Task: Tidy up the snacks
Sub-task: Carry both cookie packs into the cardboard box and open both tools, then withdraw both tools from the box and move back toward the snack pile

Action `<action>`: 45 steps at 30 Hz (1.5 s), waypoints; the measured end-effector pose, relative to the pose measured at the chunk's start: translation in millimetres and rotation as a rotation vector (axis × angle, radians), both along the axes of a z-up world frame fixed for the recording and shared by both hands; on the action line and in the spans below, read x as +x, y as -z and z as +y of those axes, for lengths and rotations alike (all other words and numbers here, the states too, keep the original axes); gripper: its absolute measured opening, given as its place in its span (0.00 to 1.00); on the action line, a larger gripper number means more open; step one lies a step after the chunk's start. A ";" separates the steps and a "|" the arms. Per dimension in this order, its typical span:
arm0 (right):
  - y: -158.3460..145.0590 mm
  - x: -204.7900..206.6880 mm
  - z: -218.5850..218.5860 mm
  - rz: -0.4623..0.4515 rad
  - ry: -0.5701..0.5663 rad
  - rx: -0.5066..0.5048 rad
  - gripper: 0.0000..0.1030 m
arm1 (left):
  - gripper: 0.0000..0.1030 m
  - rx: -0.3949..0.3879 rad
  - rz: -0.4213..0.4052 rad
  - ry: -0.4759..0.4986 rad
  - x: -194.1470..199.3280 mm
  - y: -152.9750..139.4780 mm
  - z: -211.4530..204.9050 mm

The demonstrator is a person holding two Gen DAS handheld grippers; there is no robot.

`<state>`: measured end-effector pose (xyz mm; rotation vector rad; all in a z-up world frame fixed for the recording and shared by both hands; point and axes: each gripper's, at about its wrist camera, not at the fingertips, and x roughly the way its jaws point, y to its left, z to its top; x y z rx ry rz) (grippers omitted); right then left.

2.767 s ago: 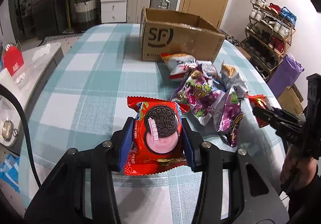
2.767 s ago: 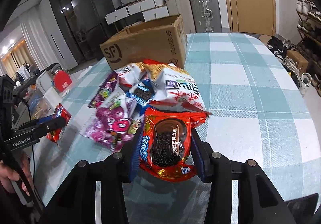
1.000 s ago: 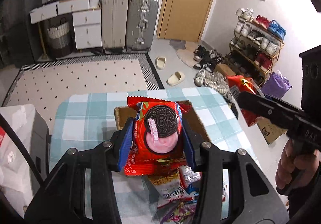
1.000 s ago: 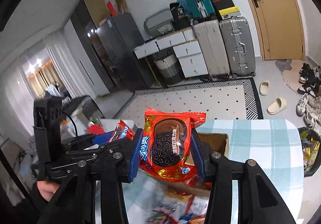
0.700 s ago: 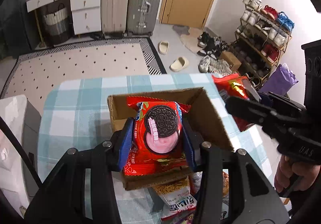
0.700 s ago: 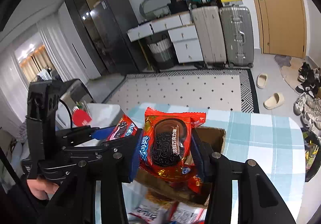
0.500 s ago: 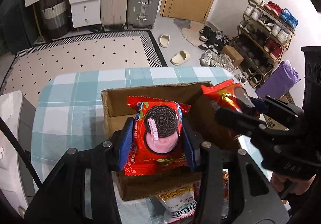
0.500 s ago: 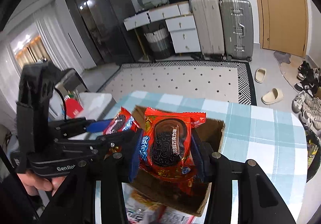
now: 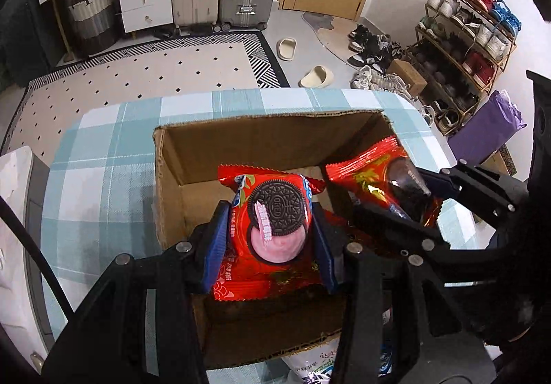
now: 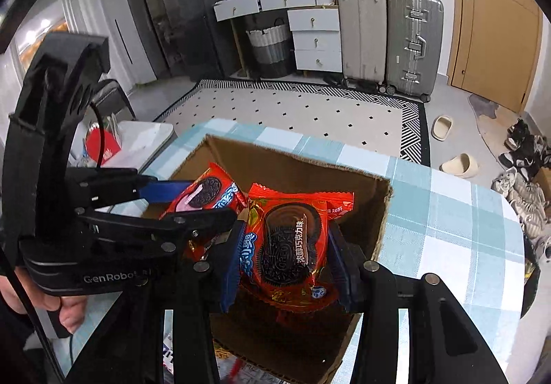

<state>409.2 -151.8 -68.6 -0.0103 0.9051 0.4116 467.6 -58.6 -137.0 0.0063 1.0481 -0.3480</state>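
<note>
My left gripper [image 9: 270,229] is shut on a red cookie packet with a pink-cream picture [image 9: 272,232], held over the open cardboard box [image 9: 172,184]. My right gripper [image 10: 286,253] is shut on a red chocolate cookie packet [image 10: 289,246], also over the box [image 10: 382,211]. Each gripper shows in the other's view: the right one [image 9: 406,194] with its packet [image 9: 375,177] at the right, the left one [image 10: 193,198] with its packet [image 10: 206,191] at the left. The two packets hang side by side inside the box mouth.
The box stands on a table with a teal checked cloth [image 9: 103,160]. Other snack bags [image 9: 310,363] lie just in front of the box. A white side table [image 10: 137,139] stands left of the table. A hand [image 10: 65,311] holds the left gripper.
Both grippers have come down and forward with their packets, from above the table's far end to just over the open box, and have drawn close together.
</note>
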 end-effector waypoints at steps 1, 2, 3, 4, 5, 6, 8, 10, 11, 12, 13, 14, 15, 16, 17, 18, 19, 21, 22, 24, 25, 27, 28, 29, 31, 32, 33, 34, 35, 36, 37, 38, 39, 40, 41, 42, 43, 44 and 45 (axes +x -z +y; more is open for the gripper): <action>2.9 0.5 0.5 0.004 -0.001 -0.005 0.44 | 0.41 0.002 0.007 -0.003 1.9 3.9 -0.3; 5.8 1.2 0.3 0.009 0.001 -0.007 0.44 | 0.41 0.002 0.012 -0.003 3.8 6.4 -1.1; 7.5 1.6 0.5 0.013 0.003 -0.006 0.44 | 0.41 0.002 0.017 -0.002 5.1 9.0 -1.8; 9.2 2.3 0.2 0.019 0.005 -0.001 0.44 | 0.41 0.009 0.021 -0.001 6.0 11.8 -2.9; 10.2 2.8 0.8 0.023 0.006 0.001 0.44 | 0.41 0.018 0.024 0.001 6.6 13.7 -4.8; 11.3 3.5 0.8 0.028 0.007 0.001 0.44 | 0.41 0.027 0.026 0.003 7.0 14.3 -7.1; 11.2 2.6 -0.6 0.031 0.004 0.003 0.47 | 0.41 0.033 0.023 0.000 7.8 13.9 -8.0; 7.7 0.1 -3.2 0.014 0.014 -0.001 0.49 | 0.43 0.027 0.023 -0.004 6.7 12.0 -8.3; 5.1 -1.6 -4.6 0.005 0.020 -0.001 0.50 | 0.44 0.024 0.025 -0.008 5.4 9.9 -7.1; 1.1 -4.1 -6.3 -0.003 0.023 0.008 0.51 | 0.45 0.022 0.024 -0.014 3.9 7.5 -6.5; -2.1 -5.8 -8.1 -0.007 0.027 0.012 0.51 | 0.47 0.021 0.022 -0.022 0.7 4.9 -4.9; -5.8 -8.4 -9.8 -0.013 0.033 0.013 0.51 | 0.48 0.019 0.019 -0.028 -2.8 0.8 -1.8; -10.5 -12.1 -11.5 -0.019 0.037 0.017 0.51 | 0.50 0.015 0.013 -0.031 -5.8 -3.0 -0.4; -14.4 -15.0 -12.8 -0.024 0.038 0.020 0.51 | 0.52 0.012 0.003 -0.033 -10.8 -7.9 2.1; -19.5 -19.8 -14.5 -0.033 0.041 0.020 0.51 | 0.54 0.013 -0.011 -0.036 -17.3 -13.5 4.6; -24.0 -24.5 -15.3 -0.040 0.043 0.019 0.51 | 0.57 0.016 -0.025 -0.040 -22.9 -18.5 5.9; -28.0 -29.1 -16.0 -0.048 0.044 0.017 0.52 | 0.61 0.018 -0.038 -0.045 -29.0 -23.3 8.0; -37.9 -40.2 -18.1 -0.065 0.049 0.016 0.52 | 0.61 0.014 -0.064 -0.044 -44.1 -35.2 10.6; -41.8 -45.4 -18.8 -0.071 0.051 0.019 0.53 | 0.62 0.014 -0.073 -0.044 -51.3 -40.3 12.3; -52.3 -57.3 -21.8 -0.087 0.057 0.028 0.55 | 0.64 0.018 -0.104 -0.046 -68.1 -52.6 14.4; -57.0 -63.4 -22.6 -0.097 0.059 0.032 0.59 | 0.66 0.020 -0.121 -0.047 -77.6 -59.1 15.5; -67.5 -78.5 -25.1 -0.123 0.061 0.039 0.61 | 0.70 0.020 -0.158 -0.049 -95.2 -71.5 16.5; -71.4 -84.4 -25.5 -0.131 0.060 0.041 0.62 | 0.72 0.020 -0.174 -0.049 -105.4 -78.0 17.5; -75.2 -91.1 -25.1 -0.139 0.059 0.043 0.62 | 0.72 0.017 -0.190 -0.049 -114.7 -83.7 18.2; -85.3 -107.2 -27.0 -0.163 0.062 0.053 0.62 | 0.75 0.013 -0.213 -0.047 -131.9 -92.7 19.1; -89.7 -113.6 -27.5 -0.172 0.064 0.059 0.65 | 0.76 0.011 -0.225 -0.046 -141.4 -98.1 18.7; -95.3 -124.0 -29.5 -0.185 0.067 0.068 0.66 | 0.76 0.009 -0.234 -0.044 -149.5 -102.0 19.6; -99.1 -132.1 -31.1 -0.197 0.071 0.074 0.70 | 0.76 0.005 -0.247 -0.040 -159.6 -106.9 20.1; -103.1 -140.5 -32.0 -0.209 0.076 0.081 0.73 | 0.76 0.003 -0.255 -0.037 -166.4 -111.8 21.3; -106.9 -149.5 -33.0 -0.219 0.079 0.089 0.73 | 0.76 0.002 -0.266 -0.037 -173.9 -116.1 21.9; -109.8 -156.6 -33.2 -0.226 0.080 0.096 0.73 | 0.76 -0.001 -0.281 -0.041 -185.2 -120.9 23.7; -112.6 -164.6 -33.9 -0.233 0.079 0.104 0.73 | 0.76 -0.004 -0.289 -0.042 -193.2 -124.4 24.3; -115.4 -175.1 -35.3 -0.243 0.080 0.116 0.73 | 0.76 -0.007 -0.296 -0.041 -201.5 -127.4 25.0; -118.2 -184.8 -36.7 -0.254 0.085 0.126 0.73 | 0.77 -0.011 -0.304 -0.038 -210.4 -130.7 25.3; -120.1 -194.7 -38.7 -0.267 0.094 0.142 0.73 | 0.77 -0.015 -0.314 -0.036 -219.6 -133.7 25.9; -122.0 -205.5 -42.1 -0.282 0.104 0.168 0.74 | 0.78 -0.021 -0.328 -0.038 -229.5 -136.5 26.1; -124.0 -213.8 -43.7 -0.291 0.109 0.183 0.78 | 0.78 -0.021 -0.340 -0.040 -238.8 -138.7 25.8; -124.9 -223.5 -44.2 -0.302 0.116 0.192 0.80 | 0.78 -0.021 -0.346 -0.038 -245.4 -139.7 25.3; -125.3 -234.5 -45.3 -0.316 0.127 0.197 0.80 | 0.79 -0.022 -0.355 -0.033 -255.1 -140.9 24.4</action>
